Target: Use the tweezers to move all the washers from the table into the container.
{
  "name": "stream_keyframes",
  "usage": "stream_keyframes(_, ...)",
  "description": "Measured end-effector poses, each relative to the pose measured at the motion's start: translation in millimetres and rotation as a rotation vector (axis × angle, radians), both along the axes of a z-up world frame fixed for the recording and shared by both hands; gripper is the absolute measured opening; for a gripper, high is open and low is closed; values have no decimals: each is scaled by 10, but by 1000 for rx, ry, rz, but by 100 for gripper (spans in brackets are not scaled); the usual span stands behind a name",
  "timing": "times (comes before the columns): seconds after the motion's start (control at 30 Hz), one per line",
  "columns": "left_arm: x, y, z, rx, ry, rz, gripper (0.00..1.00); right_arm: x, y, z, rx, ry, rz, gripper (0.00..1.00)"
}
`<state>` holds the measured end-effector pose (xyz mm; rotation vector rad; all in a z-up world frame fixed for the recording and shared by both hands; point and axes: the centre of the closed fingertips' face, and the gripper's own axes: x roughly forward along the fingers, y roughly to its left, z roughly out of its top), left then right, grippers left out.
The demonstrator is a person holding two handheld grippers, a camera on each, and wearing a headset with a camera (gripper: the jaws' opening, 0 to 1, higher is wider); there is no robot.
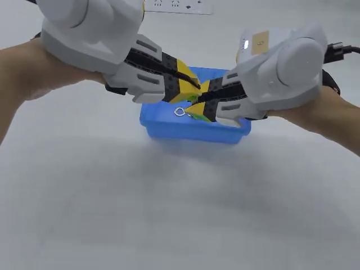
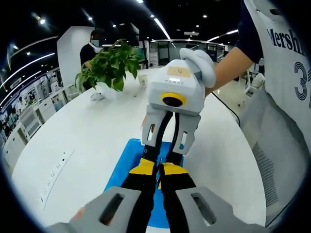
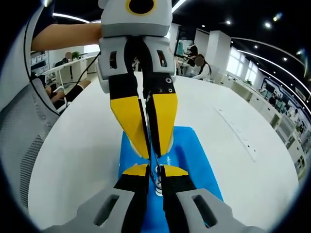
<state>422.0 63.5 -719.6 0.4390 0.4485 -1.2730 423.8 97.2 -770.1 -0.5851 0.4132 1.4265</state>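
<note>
White table [image 1: 169,214]; over the central container [image 1: 191,134], left gripper [image 1: 190,87] pinched tweezers [image 3: 147,131], right gripper [image 1: 198,104] jaws closed, washer [image 1: 179,111] below.

Left claw [image 1: 194,86] and right claw [image 1: 198,104] are white, yellow-tipped.

Plain white table [image 1: 112,197], blue container [image 1: 191,134] sitting on it around the middle, white power strip [image 1: 177,5] lying along the far edge.

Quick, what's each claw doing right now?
Left claw: closed on the tweezers.
Right claw: closed; whether it grips them too cannot be told.
</note>
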Motion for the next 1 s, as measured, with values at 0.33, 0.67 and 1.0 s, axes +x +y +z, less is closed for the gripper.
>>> stream_keyframes(0.33, 7, 5, 24, -14, 0, 17, 7, 16, -20, 24, 5, 2, -9, 11)
stream_keyframes(0.67, -30, -13, 133, -3, -34, 0, 7, -7, -50, 152, 19, -16, -1, 11)
stream_keyframes(1.0, -283, -74, 390, -5, -57, -62, 6, -229, -125, 365, 50, -19, 51, 11)
